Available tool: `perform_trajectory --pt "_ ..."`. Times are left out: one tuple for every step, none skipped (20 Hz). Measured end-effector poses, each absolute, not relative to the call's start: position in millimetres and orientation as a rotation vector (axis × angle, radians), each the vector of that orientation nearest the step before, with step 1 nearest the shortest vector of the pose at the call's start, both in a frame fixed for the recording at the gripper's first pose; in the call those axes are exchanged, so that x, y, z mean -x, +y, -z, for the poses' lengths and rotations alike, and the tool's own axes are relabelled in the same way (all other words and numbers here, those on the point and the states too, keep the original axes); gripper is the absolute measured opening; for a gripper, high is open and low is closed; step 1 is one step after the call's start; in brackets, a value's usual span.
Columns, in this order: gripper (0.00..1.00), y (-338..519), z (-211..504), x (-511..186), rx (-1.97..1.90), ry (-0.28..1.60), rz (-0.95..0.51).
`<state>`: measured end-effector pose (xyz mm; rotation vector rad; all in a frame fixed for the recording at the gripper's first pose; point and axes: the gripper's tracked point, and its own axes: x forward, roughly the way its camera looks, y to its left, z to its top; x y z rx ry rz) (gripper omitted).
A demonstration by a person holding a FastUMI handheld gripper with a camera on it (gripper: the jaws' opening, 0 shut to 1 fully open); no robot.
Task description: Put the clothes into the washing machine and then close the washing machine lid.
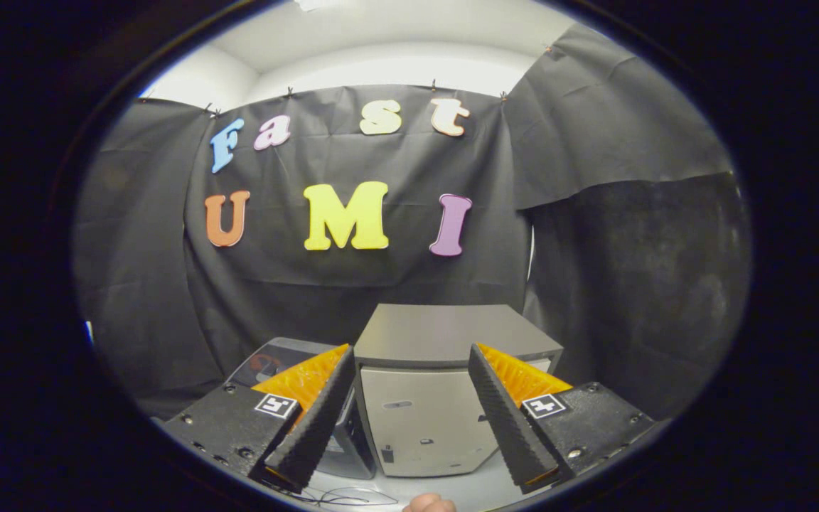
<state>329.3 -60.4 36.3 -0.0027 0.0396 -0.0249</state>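
Observation:
My gripper (409, 370) is open, its two black ribbed fingers with orange backs spread wide and nothing between them. Beyond the fingers stands a grey box-shaped appliance (445, 334) with a flat dark top and a pale front panel. To its left, partly hidden behind the left finger (317, 412), sits a second dark unit (274, 359) with a glossy lid tilted up; something reddish shows under the glass. I cannot tell which of the two is the washing machine. No clothes are visible.
Both units stand on a white surface (452, 491) close to the black cloth wall behind them. A thin dark cable (342, 498) lies on the white surface near the fingers. A fingertip of a person (429, 503) peeks in just below the gripper.

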Motion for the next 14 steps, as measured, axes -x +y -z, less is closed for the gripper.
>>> perform_trajectory --pt "1.00 -64 -37 -328 0.007 0.036 0.015" --pt "1.00 -66 -38 -329 0.011 0.037 0.004" --pt "1.00 -68 -38 -330 0.014 0.040 -0.009" --pt "1.00 -70 -37 -330 0.016 0.043 -0.023" --pt "1.00 -72 -38 -329 0.018 0.040 -0.037" --pt "1.00 -73 -39 -329 0.023 0.039 -0.046" --pt "1.00 -74 -36 -329 0.026 0.045 -0.057" --pt "1.00 -75 -33 -328 0.021 0.050 -0.064" --pt "1.00 -75 -32 -327 0.013 0.056 -0.073" --pt "1.00 -75 -30 -325 0.008 0.063 -0.078" --pt "1.00 -75 -29 -323 0.004 0.065 -0.084" --pt "1.00 -73 -29 -321 0.003 0.067 -0.090" --pt "1.00 -72 -28 -319 0.005 0.066 -0.095" --pt "1.00 -73 -28 -317 0.011 0.062 -0.092"
